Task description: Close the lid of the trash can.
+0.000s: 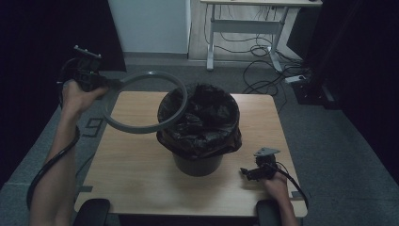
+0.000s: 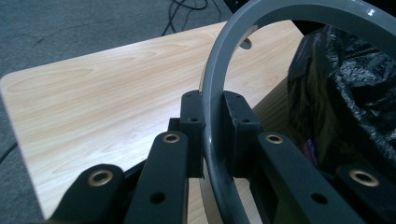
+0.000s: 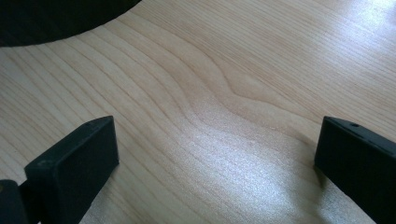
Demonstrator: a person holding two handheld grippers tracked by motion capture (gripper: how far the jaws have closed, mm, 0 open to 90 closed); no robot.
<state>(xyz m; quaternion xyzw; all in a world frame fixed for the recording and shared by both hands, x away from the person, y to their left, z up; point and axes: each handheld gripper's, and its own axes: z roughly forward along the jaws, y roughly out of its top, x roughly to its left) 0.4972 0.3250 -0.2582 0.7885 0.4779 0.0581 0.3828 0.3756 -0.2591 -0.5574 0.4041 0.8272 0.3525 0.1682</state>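
High view: a wooden table [image 1: 141, 174] carries a grey bin [image 1: 197, 162] lined with a black bag [image 1: 202, 122], standing near its centre.
Ring: a grey ring [image 1: 141, 101] is held in the air at about 10 o'clock from the bin, tilted, its right arc overlapping the bag's rim.
Left gripper [image 1: 101, 84]: raised off the table's 10 o'clock corner, jaws clamped on the ring's left edge.
Left gripper view: the two black jaws pinch the ring [image 2: 215, 121] from both sides; the bag [image 2: 345, 107] lies at 3 o'clock.
Right gripper [image 1: 245, 173]: low on the table at 4 o'clock from the bin, pointing toward it.
Right gripper view: jaws wide apart over bare wood [image 3: 210, 107], nothing between them.
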